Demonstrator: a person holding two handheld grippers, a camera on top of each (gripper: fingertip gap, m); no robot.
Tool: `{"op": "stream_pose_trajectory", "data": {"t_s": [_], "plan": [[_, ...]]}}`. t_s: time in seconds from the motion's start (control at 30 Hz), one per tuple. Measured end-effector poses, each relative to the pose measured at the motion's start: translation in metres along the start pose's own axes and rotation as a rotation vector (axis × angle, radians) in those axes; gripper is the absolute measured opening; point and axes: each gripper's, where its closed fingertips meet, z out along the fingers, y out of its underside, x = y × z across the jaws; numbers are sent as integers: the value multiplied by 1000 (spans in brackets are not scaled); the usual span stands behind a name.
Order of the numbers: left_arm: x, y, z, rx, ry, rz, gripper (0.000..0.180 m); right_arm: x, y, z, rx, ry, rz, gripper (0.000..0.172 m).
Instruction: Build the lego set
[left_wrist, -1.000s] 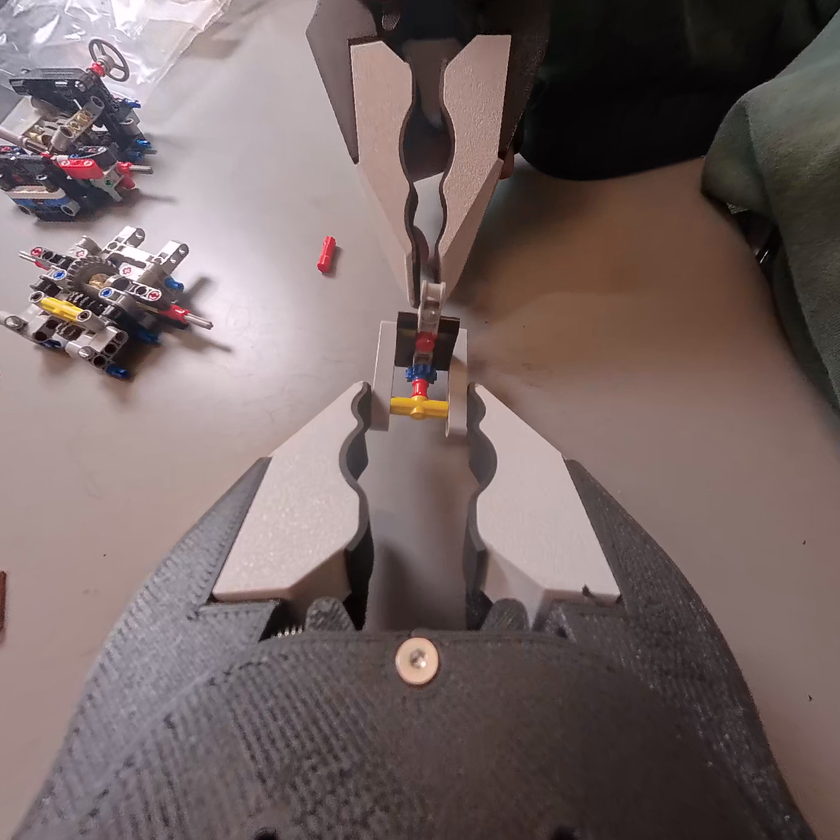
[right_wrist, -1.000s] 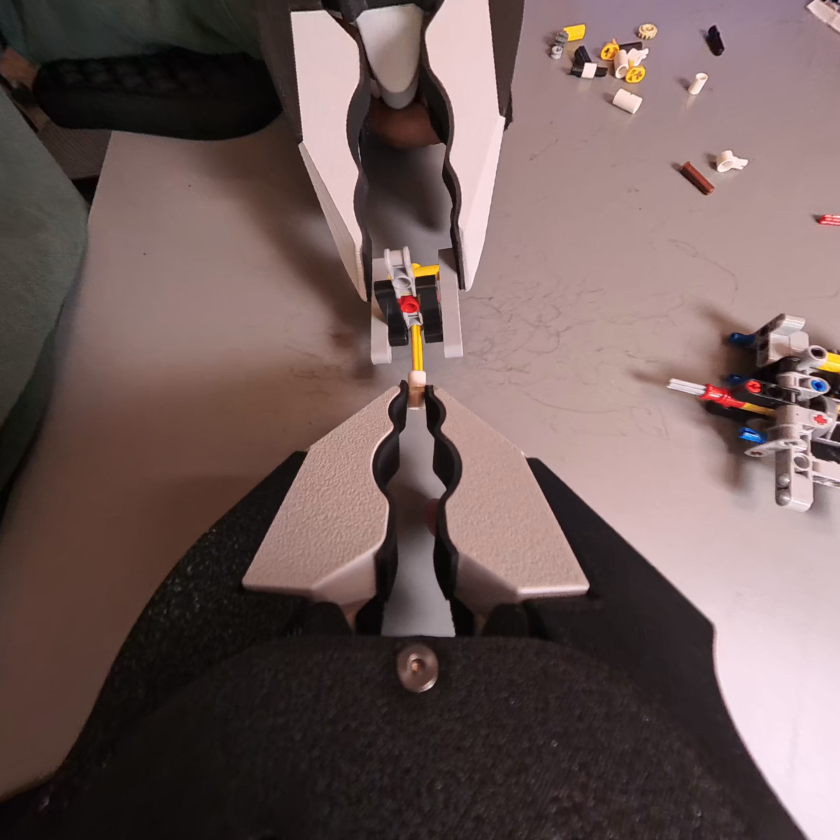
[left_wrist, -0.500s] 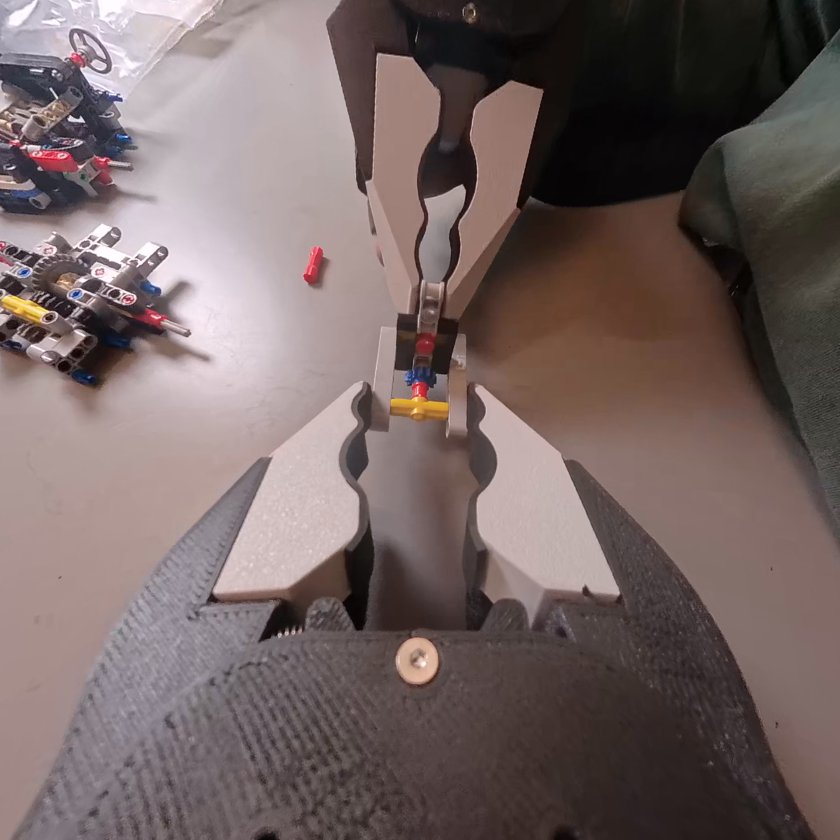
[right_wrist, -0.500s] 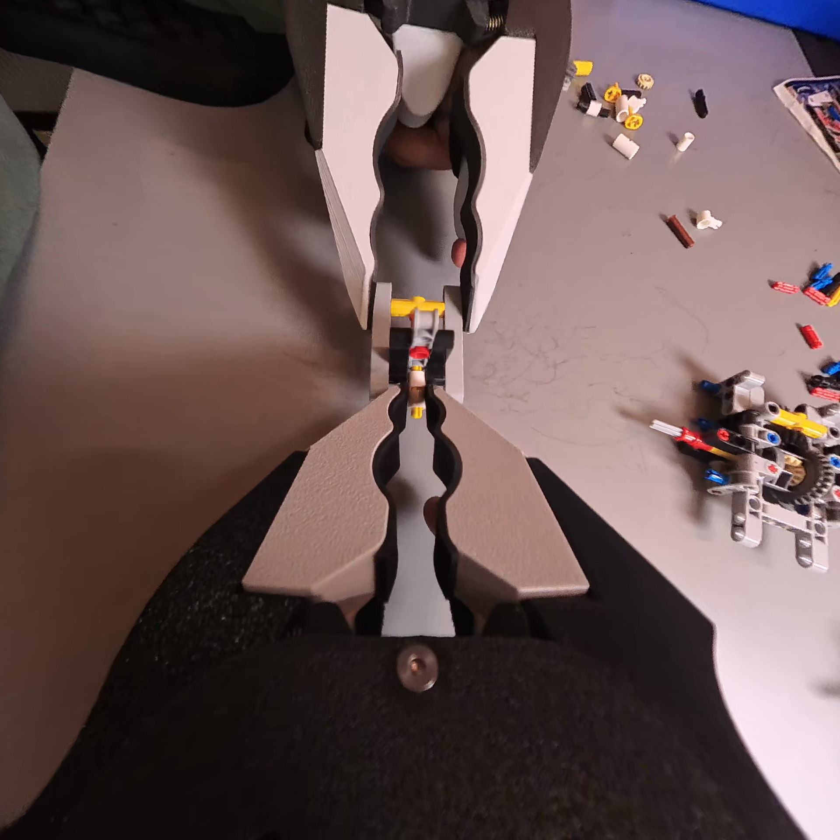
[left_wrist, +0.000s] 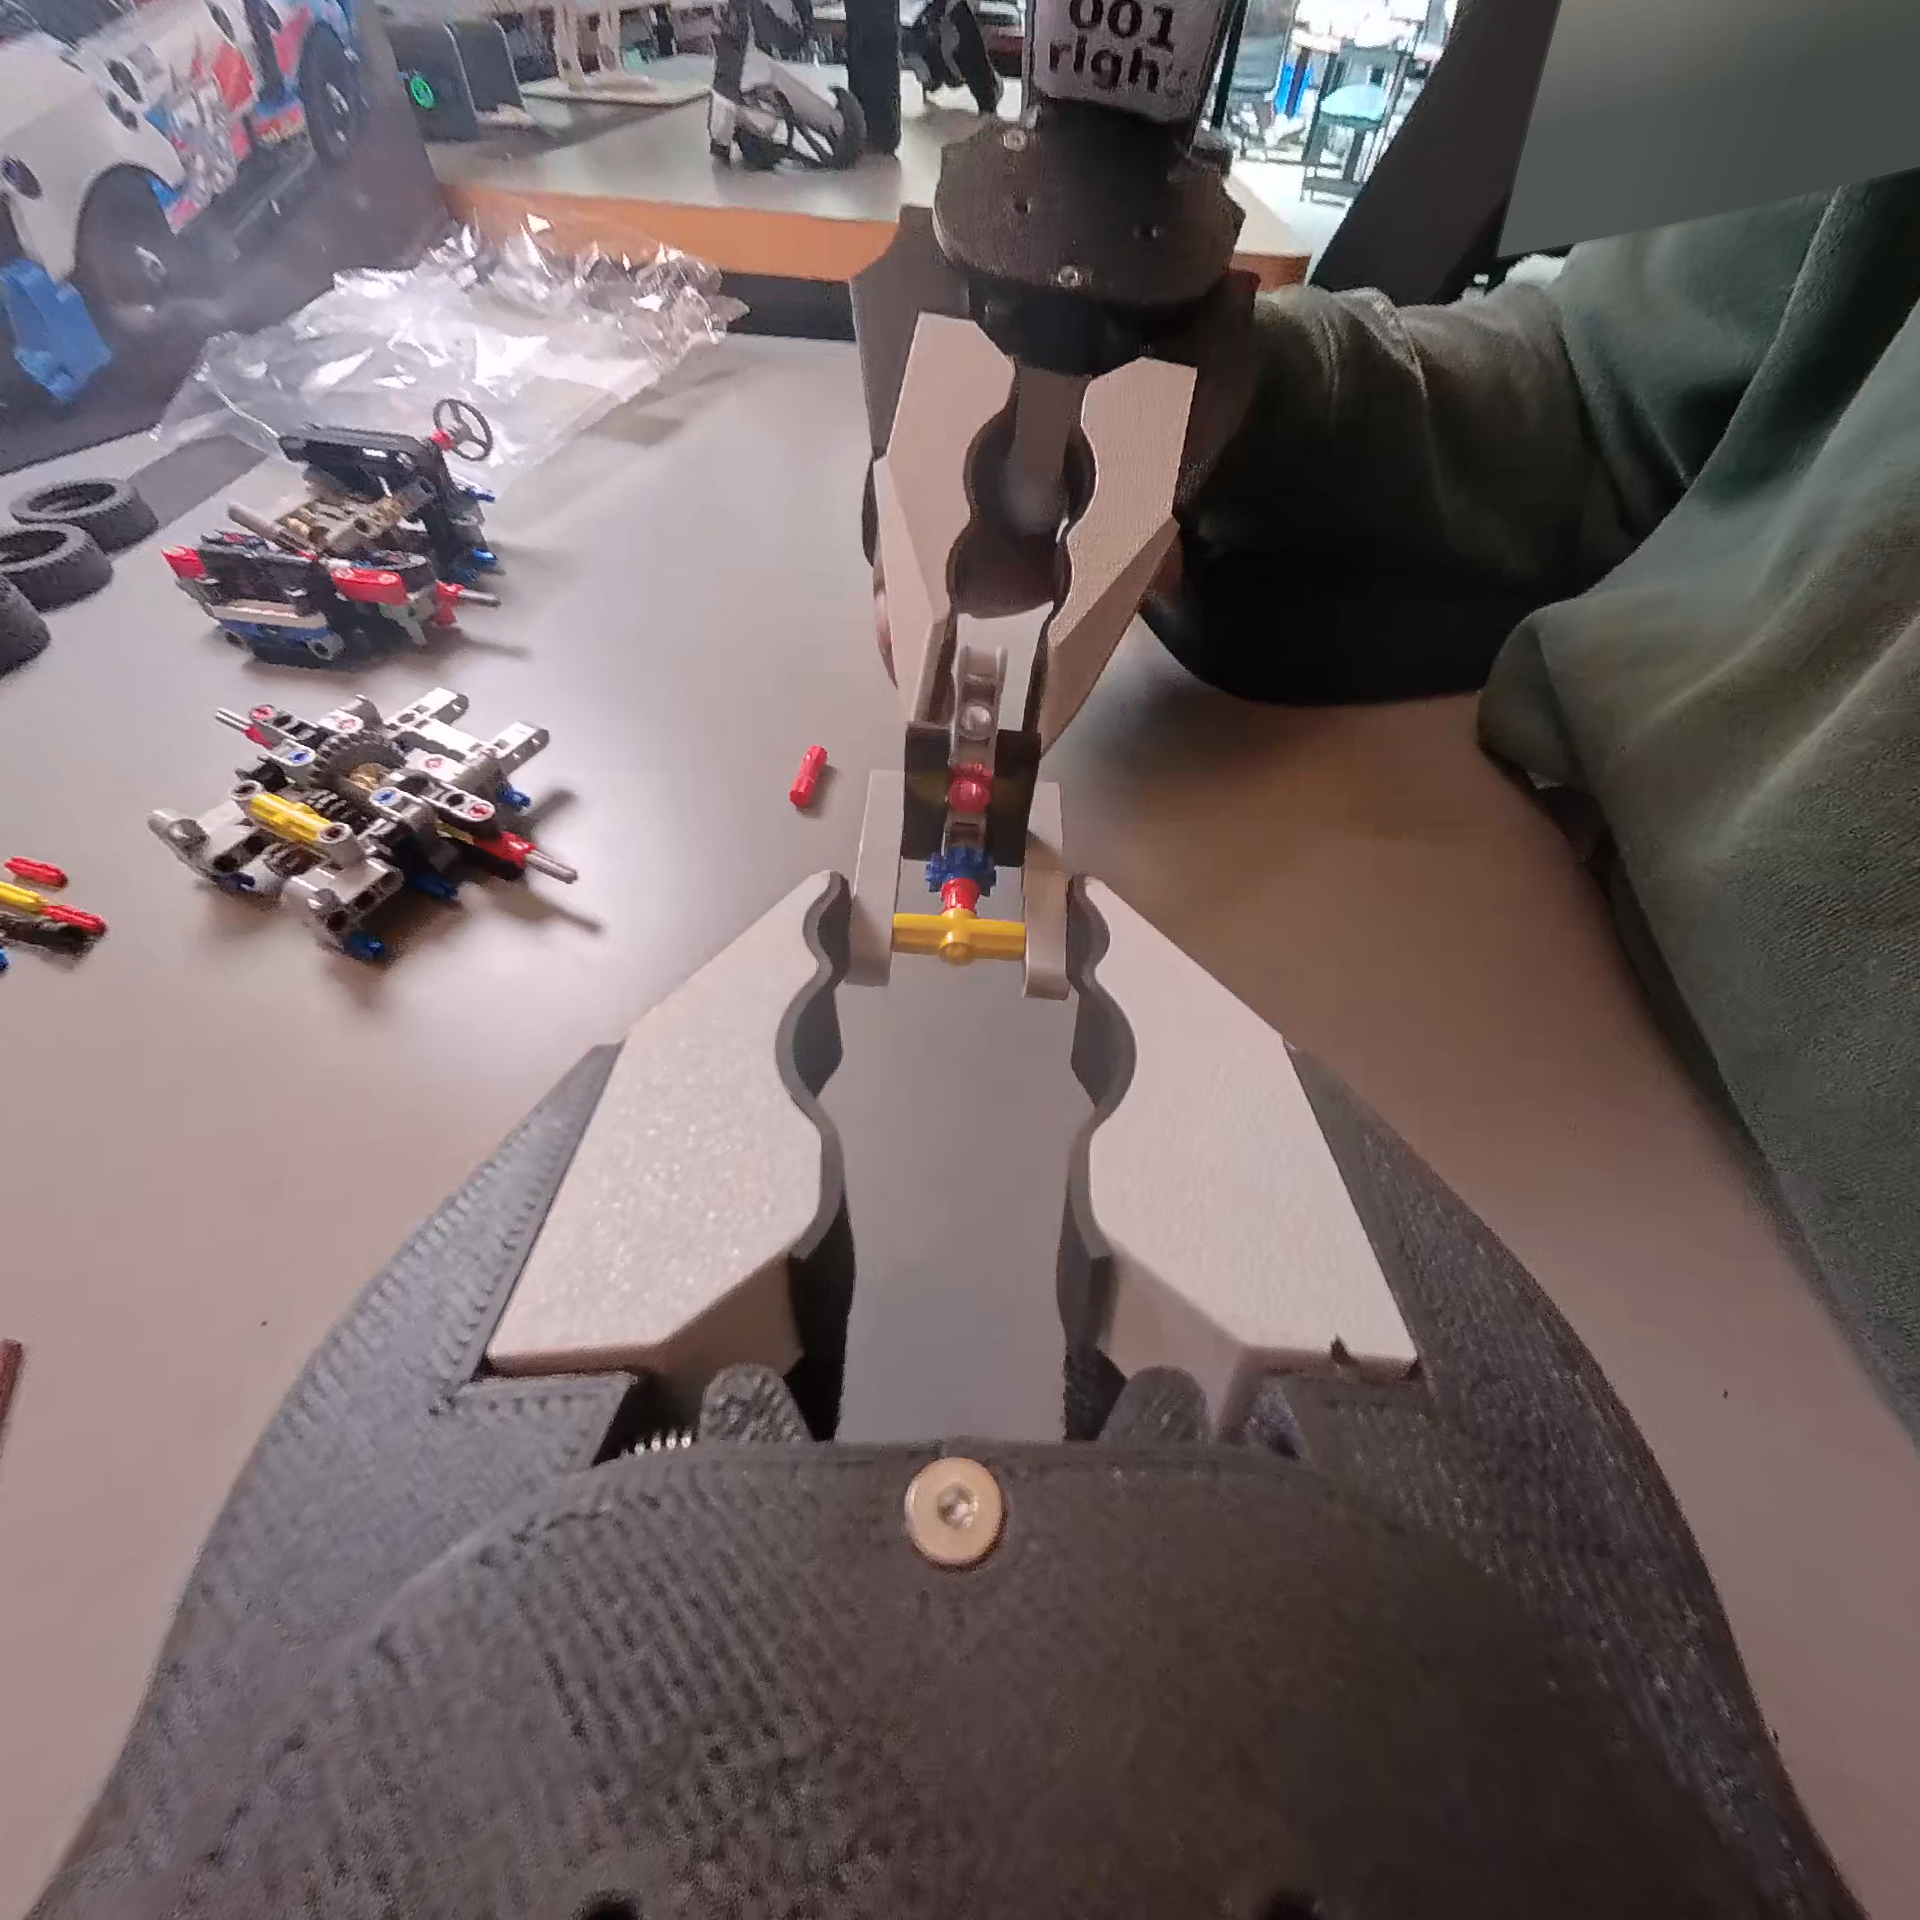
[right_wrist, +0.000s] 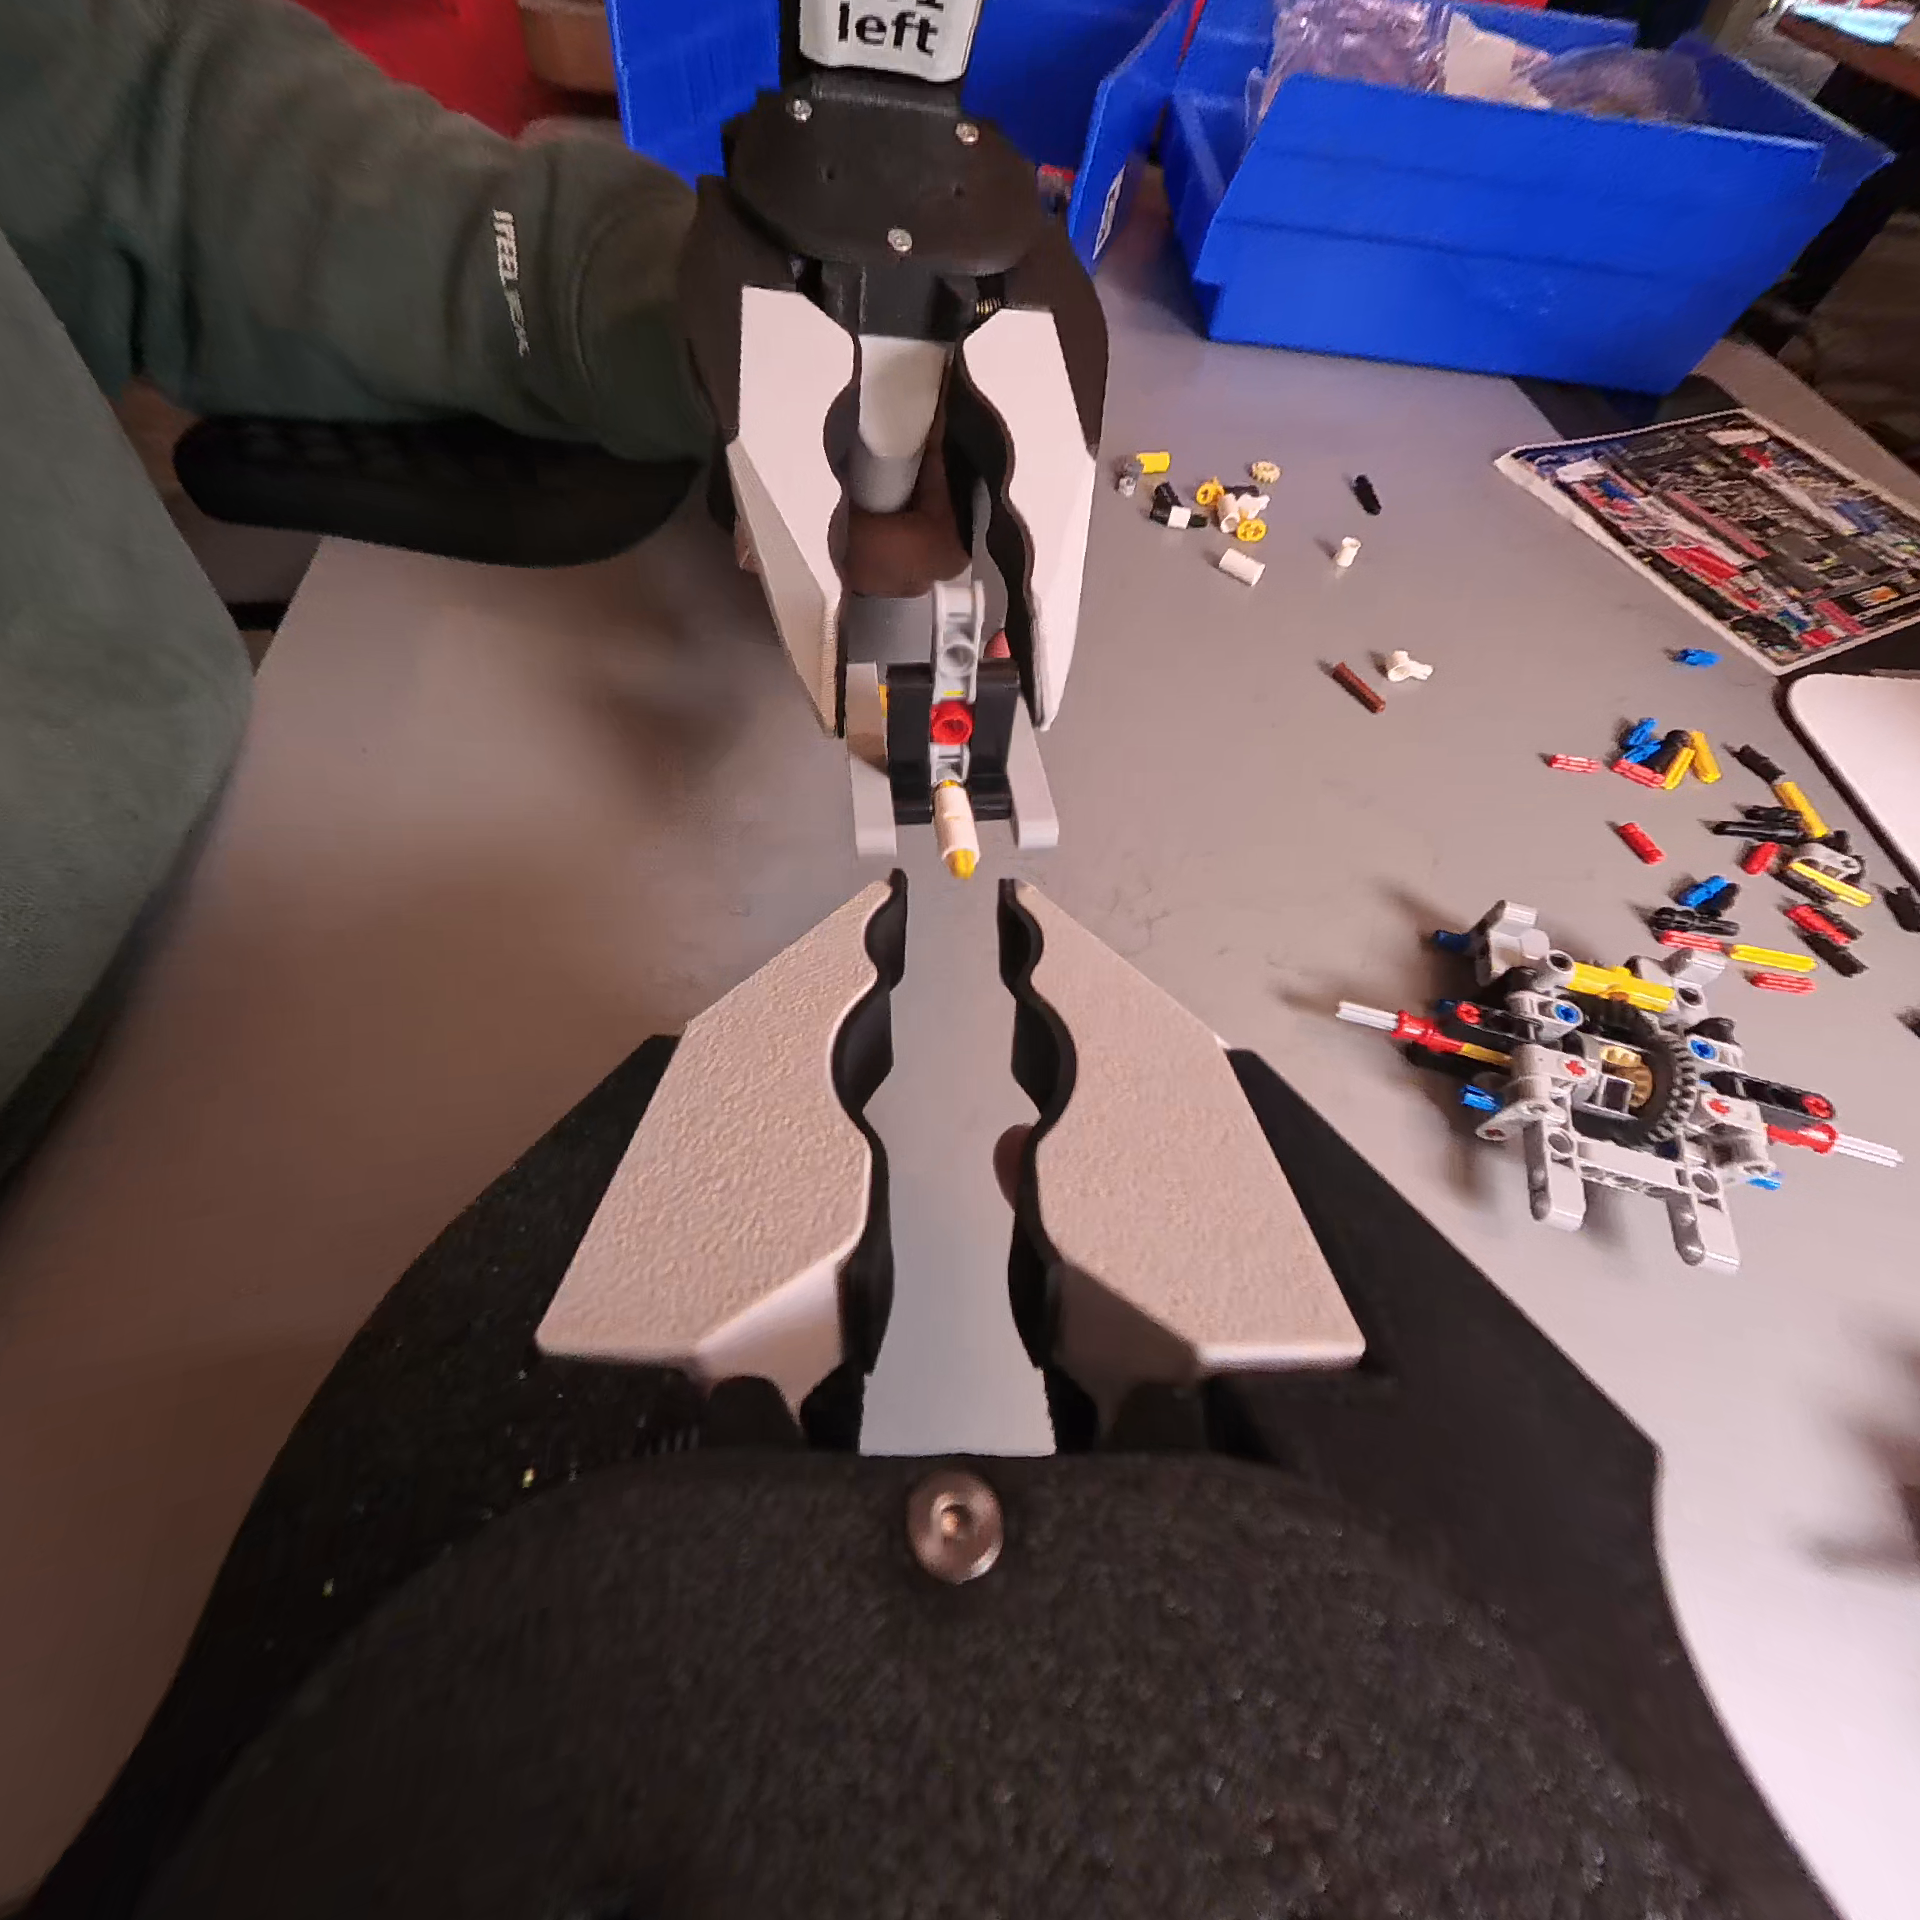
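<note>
My left gripper (left_wrist: 956, 914) is shut on a small brick assembly (left_wrist: 966, 821). Its pads press on the two grey side beams. Between the beams sit a black frame, a red bush, a blue gear and a yellow cross piece. The right wrist view shows the same assembly (right_wrist: 948, 727) in the left gripper (right_wrist: 940, 717), above the table. A yellow axle with a white sleeve (right_wrist: 954, 821) sticks out toward me. My right gripper (right_wrist: 951, 888) is open and empty, its tips just short of the axle end. In the left wrist view the right gripper (left_wrist: 985, 707) stands behind the assembly.
Two larger brick builds (left_wrist: 343, 821) (left_wrist: 332, 551), black tyres (left_wrist: 62, 540), a plastic bag (left_wrist: 447, 322) and a red pin (left_wrist: 806, 777) lie left. A geared build (right_wrist: 1621, 1081), loose pins (right_wrist: 1745, 831), small parts (right_wrist: 1216, 499), a booklet (right_wrist: 1745, 530) and blue bins (right_wrist: 1496, 208) lie right. The gap from one gripper's tips to the other's is roughly 4 cm.
My right gripper was shut on the white sleeve and slid it along the yellow axle to the assembly. It has opened, let go and drawn back. The left grasp is unchanged.
</note>
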Motion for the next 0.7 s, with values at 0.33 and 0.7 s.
{"op": "stream_pose_trajectory", "data": {"t_s": [0.33, 0.7], "plan": [[7, -6, -2, 27, 17, 39, 40, -9, -5, 6, 42, -38, 11, 9], [9, -8, -2, 35, 24, 45, 40, -8, -11, 6, 81, -11, -35, 6]]}}
